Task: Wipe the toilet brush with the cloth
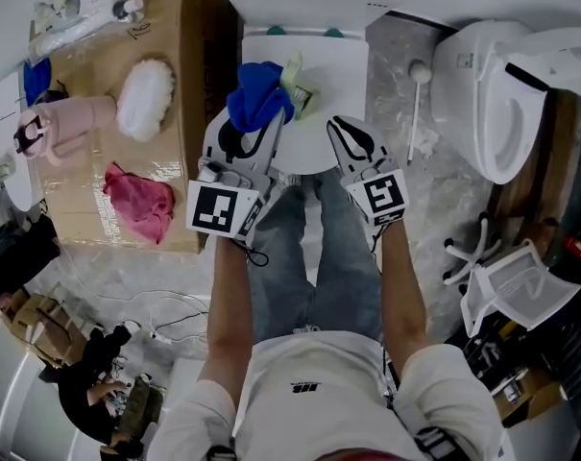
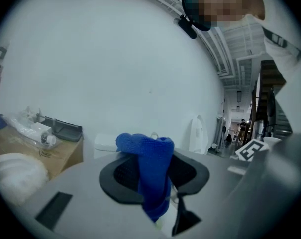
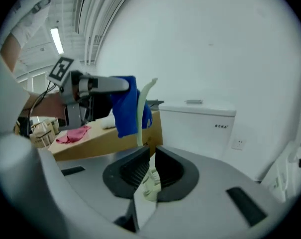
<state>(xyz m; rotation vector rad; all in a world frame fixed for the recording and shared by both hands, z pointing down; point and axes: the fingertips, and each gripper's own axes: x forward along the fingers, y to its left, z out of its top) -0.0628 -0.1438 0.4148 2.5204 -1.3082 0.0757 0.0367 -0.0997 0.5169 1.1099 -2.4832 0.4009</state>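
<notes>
The left gripper (image 2: 151, 172) has its fingers clamped on a blue cloth (image 2: 149, 153). The cloth bunches up above the dark pads and hangs down below them. The right gripper (image 3: 149, 169) has its fingers pinched together on the toilet brush (image 3: 141, 114). A pale piece of the brush sits low between the pads, and its thin pale-green stem rises past the fingertips, tilted a little.

Just beyond the right fingertips, the cloth meets the upper part of the stem on the stem's left side. I cannot tell whether the cloth wraps round it.

In the head view the two grippers are side by side with their tips pointing away from the person. The cloth and brush come together just ahead of the tips, between them, over a white toilet (image 1: 340, 77). The toilet's tank (image 3: 200, 126) stands farther off, past the fingertips, against the wall.

Off to the left of the left fingers is a cardboard box (image 1: 186, 36). On it lie a pink rag (image 1: 138, 202) and a white fluffy pad (image 1: 144, 99). Well to the right of the right fingers stands a second toilet (image 1: 501, 89).
</notes>
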